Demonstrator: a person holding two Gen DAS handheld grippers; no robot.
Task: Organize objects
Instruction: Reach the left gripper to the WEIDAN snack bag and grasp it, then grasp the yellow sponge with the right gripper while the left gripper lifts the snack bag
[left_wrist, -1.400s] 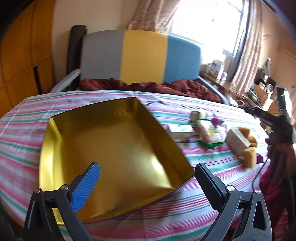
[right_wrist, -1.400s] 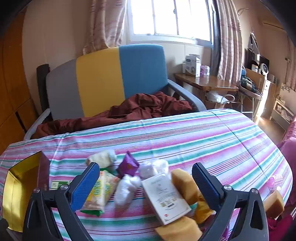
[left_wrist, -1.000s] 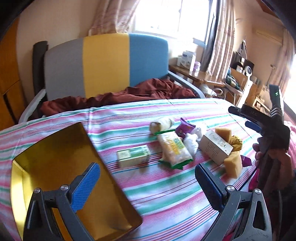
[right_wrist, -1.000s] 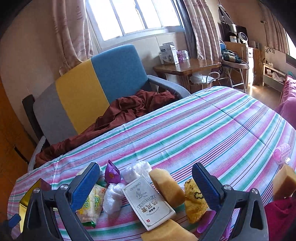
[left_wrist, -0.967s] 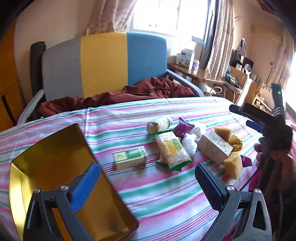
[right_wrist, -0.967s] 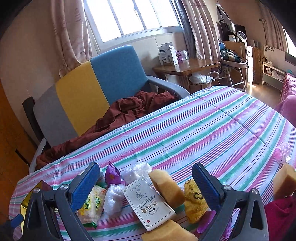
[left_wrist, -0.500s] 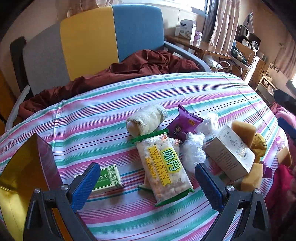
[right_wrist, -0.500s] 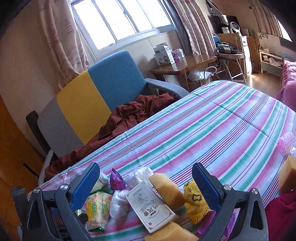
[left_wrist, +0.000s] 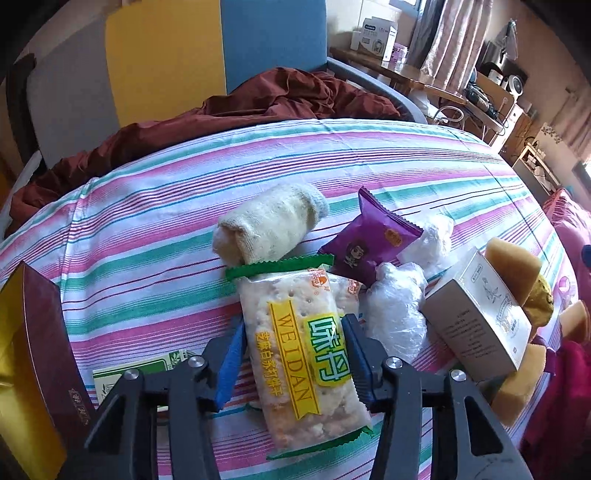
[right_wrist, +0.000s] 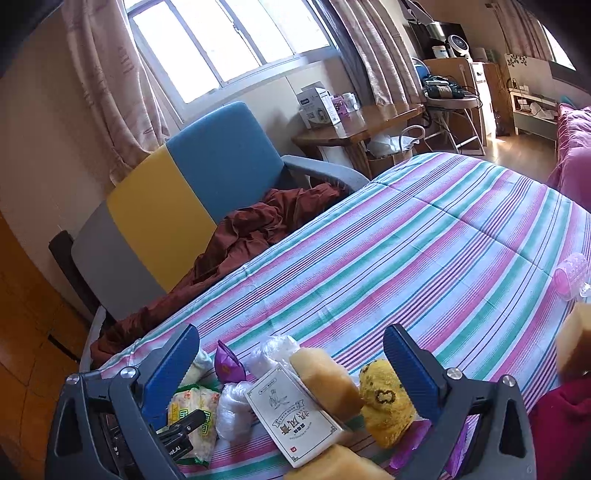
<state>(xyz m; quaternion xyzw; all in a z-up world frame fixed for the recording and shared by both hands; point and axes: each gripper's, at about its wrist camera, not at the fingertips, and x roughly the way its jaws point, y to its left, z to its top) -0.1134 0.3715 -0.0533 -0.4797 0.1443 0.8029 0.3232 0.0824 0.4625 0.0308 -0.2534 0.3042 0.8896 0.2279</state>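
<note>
The left gripper (left_wrist: 293, 347) has just been closing and now clasps the cracker packet (left_wrist: 303, 354) at lower centre of the frame, on the striped bedspread (left_wrist: 147, 236). The right gripper (right_wrist: 291, 369) hangs released above the white box (right_wrist: 295, 417).

The green box (left_wrist: 140, 369) sits half hidden behind the left tongs (left_wrist: 291, 354); its print is unreadable.

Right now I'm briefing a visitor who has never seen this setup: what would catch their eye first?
Probably the clear cracker packet with the yellow-green label, lying on the pink-and-green striped cloth with the left gripper closed on it, its jaws having just been closing. To its right sits a jumble: purple snack pouch, white carton, yellow sponges.
</note>
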